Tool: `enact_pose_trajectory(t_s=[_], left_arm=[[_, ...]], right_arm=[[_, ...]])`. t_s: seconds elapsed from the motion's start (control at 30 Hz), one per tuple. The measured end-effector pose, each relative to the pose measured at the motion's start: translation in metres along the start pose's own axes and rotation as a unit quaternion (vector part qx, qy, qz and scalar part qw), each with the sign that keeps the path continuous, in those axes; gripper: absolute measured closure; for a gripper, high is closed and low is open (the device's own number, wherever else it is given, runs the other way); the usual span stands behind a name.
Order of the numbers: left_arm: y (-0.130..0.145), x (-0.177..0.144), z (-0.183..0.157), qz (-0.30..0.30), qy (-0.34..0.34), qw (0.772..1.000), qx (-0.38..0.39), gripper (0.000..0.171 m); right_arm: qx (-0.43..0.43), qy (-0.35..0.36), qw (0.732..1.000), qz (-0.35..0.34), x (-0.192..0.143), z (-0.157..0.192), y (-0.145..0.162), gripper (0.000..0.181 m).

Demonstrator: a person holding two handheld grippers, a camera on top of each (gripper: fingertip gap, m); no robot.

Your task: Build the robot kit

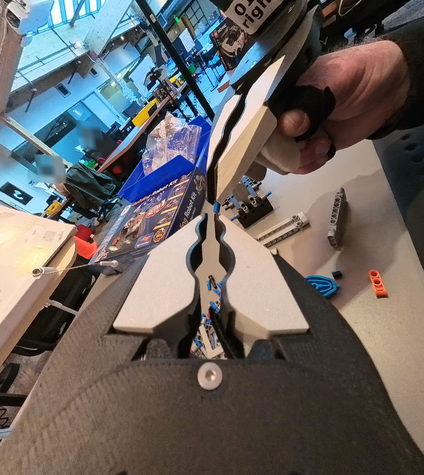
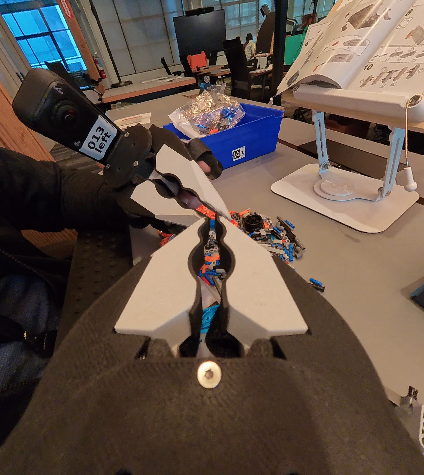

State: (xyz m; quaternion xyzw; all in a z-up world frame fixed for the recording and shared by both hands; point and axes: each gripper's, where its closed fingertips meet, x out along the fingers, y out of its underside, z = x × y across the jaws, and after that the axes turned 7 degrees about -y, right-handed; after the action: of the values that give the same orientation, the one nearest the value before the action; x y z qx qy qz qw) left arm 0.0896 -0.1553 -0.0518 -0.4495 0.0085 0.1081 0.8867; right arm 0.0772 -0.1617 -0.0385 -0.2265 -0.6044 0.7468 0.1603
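Note:
My right gripper is shut on a small blue pin. In the left wrist view it comes down from the upper right, held by a hand, and its tips end just above my left gripper's tips. My left gripper has its jaws nearly together with a thin slit between them and nothing in it. Its tips are almost touching the pin. In the right wrist view it reaches in from the left. Below both grippers lies a pile of small blue, grey and orange building parts on the grey table.
A black block with pins and beams, a white beam, a grey beam, an orange piece and a blue round piece lie on the table. A blue bin, a kit box and a stand with an open manual stand around. My left and right fingertips are right by each other. From either gripper's tips it is about 15 centimeters to the orange piece.

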Motion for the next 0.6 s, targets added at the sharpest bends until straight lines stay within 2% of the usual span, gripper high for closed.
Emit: enact_pose_trajectory(t_s=[0.6], left_arm=[[-0.0031,0.0037,-0.007,0.0,0.018,1.0,0.009,0.171]], right_arm=[[-0.001,0.007,1.0,0.007,-0.0083,0.001,0.0055,0.179]])
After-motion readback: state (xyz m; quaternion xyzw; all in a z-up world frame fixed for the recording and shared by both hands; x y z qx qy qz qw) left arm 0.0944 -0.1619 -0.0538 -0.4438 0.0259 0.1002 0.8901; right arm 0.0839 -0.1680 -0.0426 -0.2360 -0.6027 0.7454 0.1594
